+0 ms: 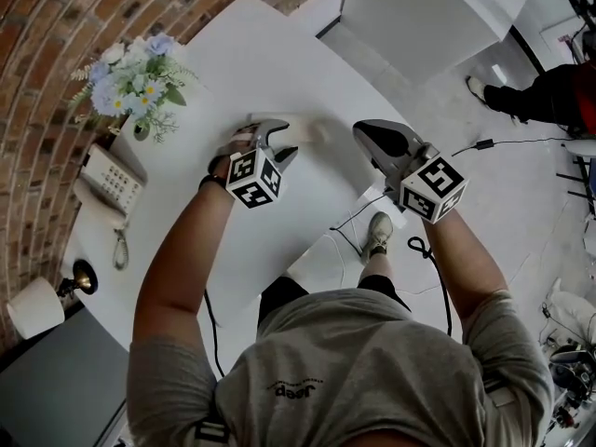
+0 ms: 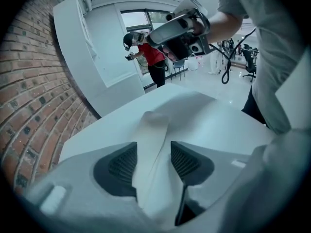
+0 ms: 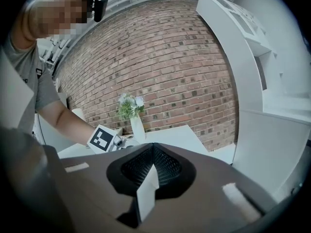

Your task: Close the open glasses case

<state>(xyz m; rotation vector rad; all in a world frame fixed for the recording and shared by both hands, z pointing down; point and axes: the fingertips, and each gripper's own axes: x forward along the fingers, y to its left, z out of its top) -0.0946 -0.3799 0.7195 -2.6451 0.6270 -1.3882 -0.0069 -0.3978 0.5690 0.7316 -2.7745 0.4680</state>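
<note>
- At the left edge of the white table [image 1: 270,54], toward 9 o'clock from the person's forearms, sit a lamp [image 1: 37,307], a telephone [image 1: 112,182] and a vase of flowers [image 1: 138,84]. All three are well apart from the work and play no part in the task.
- Next to the right, near the table's middle, the left gripper [image 1: 277,143] points steeply down at the glasses case [image 1: 305,130]. The pale, long case lies on the table and runs off toward 1 o'clock from the jaws.
- In the left gripper view the case fills the gap between the jaws, and the ribbed pads [image 2: 121,165] appear to press on both its long sides. I read this as a squeezing grip on the case.
- A thin seam runs along the top of the case, so lid and base look folded nearly or fully together. Whether the case has snapped shut cannot be told.
- At 3 o'clock from the left gripper, over the table's right edge, the right gripper [image 1: 371,136] hovers clear of the case. Its jaws are together and grip nothing I can name. A narrow white strip shows at their seam, perhaps part of the gripper.
- Judged from this, the closing is at its last stage. What seems left is to press the lid fully home and let go.
</note>
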